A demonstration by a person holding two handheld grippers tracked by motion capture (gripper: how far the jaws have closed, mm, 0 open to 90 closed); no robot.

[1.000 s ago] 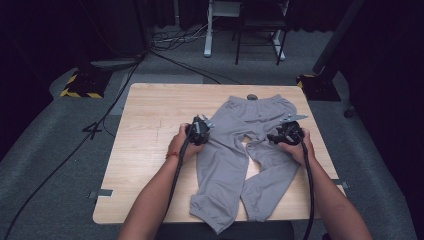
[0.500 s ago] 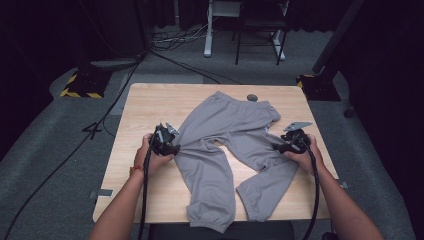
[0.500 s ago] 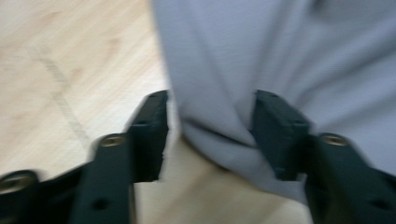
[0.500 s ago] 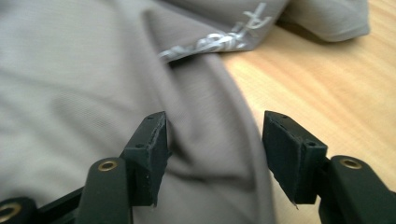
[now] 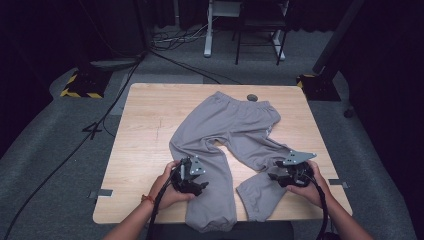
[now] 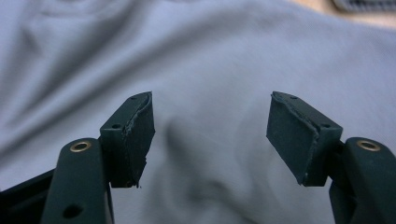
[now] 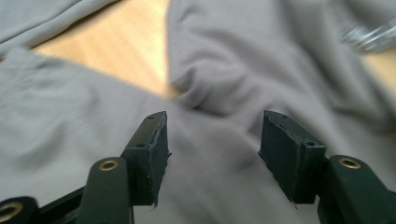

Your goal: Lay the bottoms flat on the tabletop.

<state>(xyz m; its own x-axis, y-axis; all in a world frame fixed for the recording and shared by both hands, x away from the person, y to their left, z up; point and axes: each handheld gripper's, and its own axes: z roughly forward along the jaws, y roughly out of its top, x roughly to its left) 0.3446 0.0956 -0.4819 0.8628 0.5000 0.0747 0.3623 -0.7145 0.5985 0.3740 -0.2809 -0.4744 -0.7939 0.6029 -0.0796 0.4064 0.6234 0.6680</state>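
High view: a pair of grey sweatpants point(image 5: 227, 130) lies spread on the wooden table point(image 5: 145, 125), waistband toward twelve o'clock, the two legs running down toward six. The leg at the picture's left runs straight to the near table edge, where its cuff hangs slightly over; the other leg bends at the knee and folds back, its cuff end lying at about five o'clock from the garment's middle. A small dark round object point(image 5: 252, 97) sits on the table just beyond the waistband, at twelve o'clock. The left gripper point(image 5: 196, 181) rests at the outer edge of the left leg, at about seven o'clock from the garment's middle, held by the left hand point(image 5: 167, 187). The right gripper point(image 5: 276, 176) sits by the bend of the folded leg, at about four o'clock, in the right hand point(image 5: 307, 187), with its grey plate on top.

Left gripper view: the two black jaws stand well apart, having just been opening, with nothing pinched between them. Grey fabric lies beneath and beyond them, softly wrinkled.

Right gripper view: the jaws stand apart with nothing clamped. Under them lies grey fabric; a wedge of bare table shows at eleven o'clock between two stretches of cloth, and a fold of the leg rises at one o'clock.
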